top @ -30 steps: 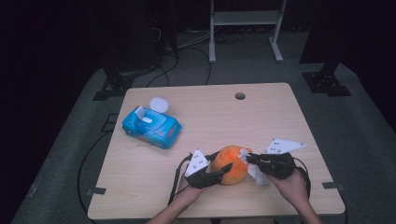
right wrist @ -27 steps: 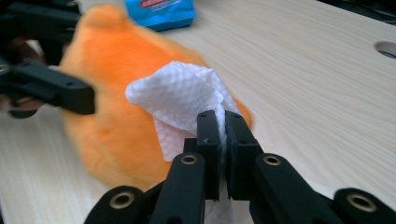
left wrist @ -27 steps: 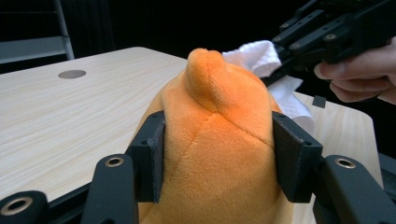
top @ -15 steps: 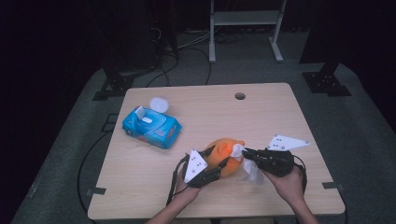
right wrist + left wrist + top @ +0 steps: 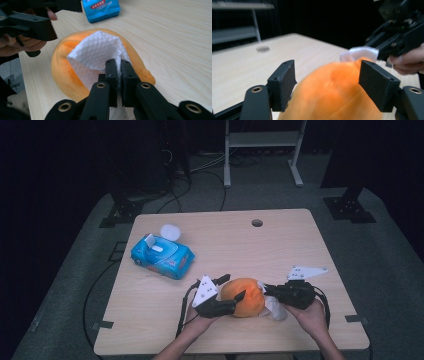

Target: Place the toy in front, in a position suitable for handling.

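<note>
A soft orange ball-like thing (image 5: 245, 297) lies near the table's front edge. My left gripper (image 5: 235, 286) reaches around it from the left. Its jaws have just been opening, and in the left gripper view they stand apart on either side of the orange thing (image 5: 332, 92) without squeezing it. From the right, my right gripper (image 5: 265, 291) is shut on a white wipe (image 5: 276, 309). In the right gripper view the wipe (image 5: 97, 55) is pinched between the jaws and spread against the orange thing (image 5: 62, 72).
A blue packet of wipes (image 5: 162, 256) lies at the left of the wooden table (image 5: 280, 250), with a small white round thing (image 5: 170, 231) behind it. A cable hole (image 5: 257, 223) sits near the far edge. Beyond the table stand dark floor, cables and a white rack.
Half a second ago the wipe lay over the top of the orange thing; now it sits lower at the right side. The left jaws stand wider apart than before.
</note>
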